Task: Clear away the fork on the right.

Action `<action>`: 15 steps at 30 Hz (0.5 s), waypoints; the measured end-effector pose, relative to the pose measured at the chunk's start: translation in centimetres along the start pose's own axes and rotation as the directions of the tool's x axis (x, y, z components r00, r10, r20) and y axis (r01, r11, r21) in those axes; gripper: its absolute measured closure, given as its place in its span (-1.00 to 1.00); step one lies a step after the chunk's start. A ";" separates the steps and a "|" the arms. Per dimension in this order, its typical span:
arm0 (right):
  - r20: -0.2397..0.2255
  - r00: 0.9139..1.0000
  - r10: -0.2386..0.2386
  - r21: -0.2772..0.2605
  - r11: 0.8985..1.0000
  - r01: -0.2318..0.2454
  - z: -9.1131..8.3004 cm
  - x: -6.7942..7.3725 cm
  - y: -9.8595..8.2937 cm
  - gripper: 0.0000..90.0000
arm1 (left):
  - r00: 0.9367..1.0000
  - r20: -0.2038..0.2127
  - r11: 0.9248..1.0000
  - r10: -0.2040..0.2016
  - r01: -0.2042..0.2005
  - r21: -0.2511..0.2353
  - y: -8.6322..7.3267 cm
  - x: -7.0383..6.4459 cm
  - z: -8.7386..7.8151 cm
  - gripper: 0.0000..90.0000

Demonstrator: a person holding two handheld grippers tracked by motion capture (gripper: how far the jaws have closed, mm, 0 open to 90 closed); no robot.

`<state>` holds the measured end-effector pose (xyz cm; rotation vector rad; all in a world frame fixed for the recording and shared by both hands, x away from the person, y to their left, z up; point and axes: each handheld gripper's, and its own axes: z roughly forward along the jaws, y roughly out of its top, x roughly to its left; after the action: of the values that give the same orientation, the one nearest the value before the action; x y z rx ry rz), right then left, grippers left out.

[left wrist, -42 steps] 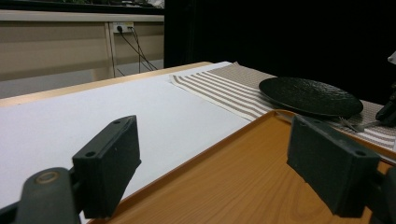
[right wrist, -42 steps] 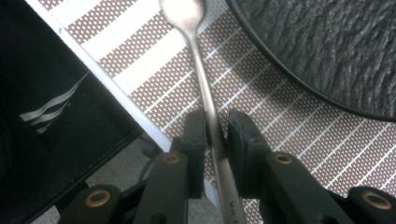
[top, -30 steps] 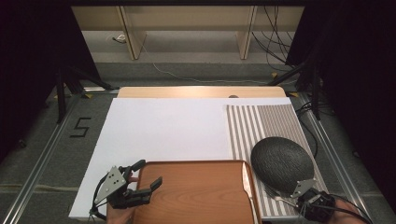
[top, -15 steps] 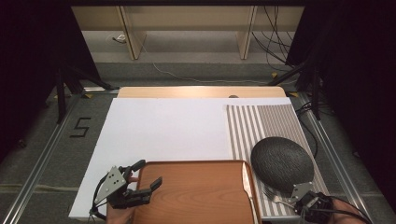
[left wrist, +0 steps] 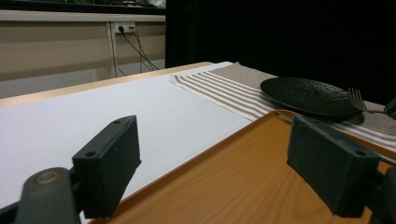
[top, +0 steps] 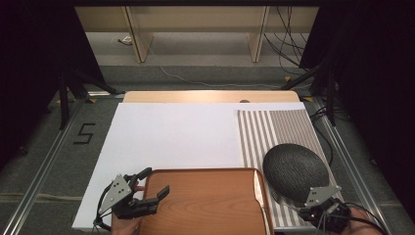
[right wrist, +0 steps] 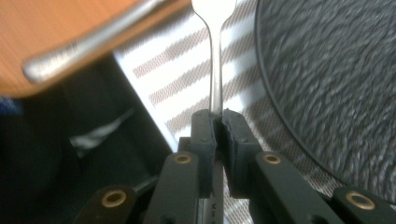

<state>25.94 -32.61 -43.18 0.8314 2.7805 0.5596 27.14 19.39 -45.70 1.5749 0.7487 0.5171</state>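
Note:
A wooden tray (top: 205,205) lies at the table's near edge. My left gripper (top: 155,181) is open at its near left corner, with the tray's rim (left wrist: 224,154) running between the two jaws and one jaw on either side of it. To the right, a dark textured plate (top: 295,169) sits on a striped placemat (top: 274,129). My right gripper (top: 320,210) is at the plate's near edge, shut (right wrist: 219,116) on the handle of a silver fork (right wrist: 215,70). The fork lies over the placemat between tray and plate, and its tines (left wrist: 357,97) show beside the plate.
A white board (top: 171,137) covers most of the wooden tabletop. A silvery utensil handle (right wrist: 93,42) rests along the tray's right rim (top: 260,193). The table's near right corner drops off just beside my right gripper. Shelving and cables stand beyond the far edge.
My right gripper has shifted slightly left along the plate's near edge, still shut on the fork. My left gripper has not moved.

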 end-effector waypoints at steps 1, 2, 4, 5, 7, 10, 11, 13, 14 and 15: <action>-0.002 1.000 0.005 -0.014 1.000 -0.005 0.0 0.0 0.1 0.88 | 1.000 0.000 1.000 0.003 -0.003 0.001 0.0 0.0 0.0 -0.62; -0.009 1.000 0.014 -0.032 0.999 -0.015 -0.1 0.0 0.2 0.88 | 1.000 -0.001 1.000 0.003 -0.003 0.001 0.0 0.0 0.0 -0.62; -0.027 0.999 0.031 -0.063 0.998 -0.032 -0.2 0.1 0.5 0.88 | 1.000 0.000 1.000 0.000 0.000 0.000 0.0 0.0 0.0 -0.62; -0.036 0.998 0.043 -0.074 0.996 -0.045 -0.2 0.1 0.6 0.88 | 1.000 -0.001 1.000 0.001 -0.001 0.000 0.0 0.0 0.0 -0.62; -0.054 0.997 0.056 -0.103 0.993 -0.061 -0.2 0.1 0.9 0.88 | 1.000 -0.001 1.000 0.003 -0.003 0.000 0.0 0.0 0.0 -0.62; -0.068 0.995 0.076 -0.124 0.989 -0.084 0.1 0.2 1.4 0.88 | 1.000 -0.001 1.000 0.004 -0.004 -0.001 0.0 -0.1 0.0 -0.62; -0.069 0.994 0.079 -0.136 0.987 -0.088 0.2 0.2 1.5 0.88 | 1.000 -0.002 1.000 0.005 -0.005 0.000 0.0 -0.1 0.0 -0.62; -0.086 0.992 0.089 -0.151 0.983 -0.102 0.3 0.2 1.8 0.88 | 1.000 -0.001 1.000 0.002 -0.002 0.001 0.0 0.0 0.0 -0.62; -0.088 0.992 0.092 -0.158 0.982 -0.105 0.4 0.3 1.9 0.88 | 1.000 -0.002 1.000 0.003 -0.003 0.002 0.0 0.0 0.0 -0.62; -0.096 0.991 0.093 -0.163 0.981 -0.108 0.4 0.3 2.1 0.88 | 1.000 -0.002 1.000 0.005 -0.005 0.002 0.0 0.0 0.0 -0.62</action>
<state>26.85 -30.68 -42.76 0.9349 2.7315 0.8549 27.12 19.35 -45.73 1.5792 0.7468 0.5216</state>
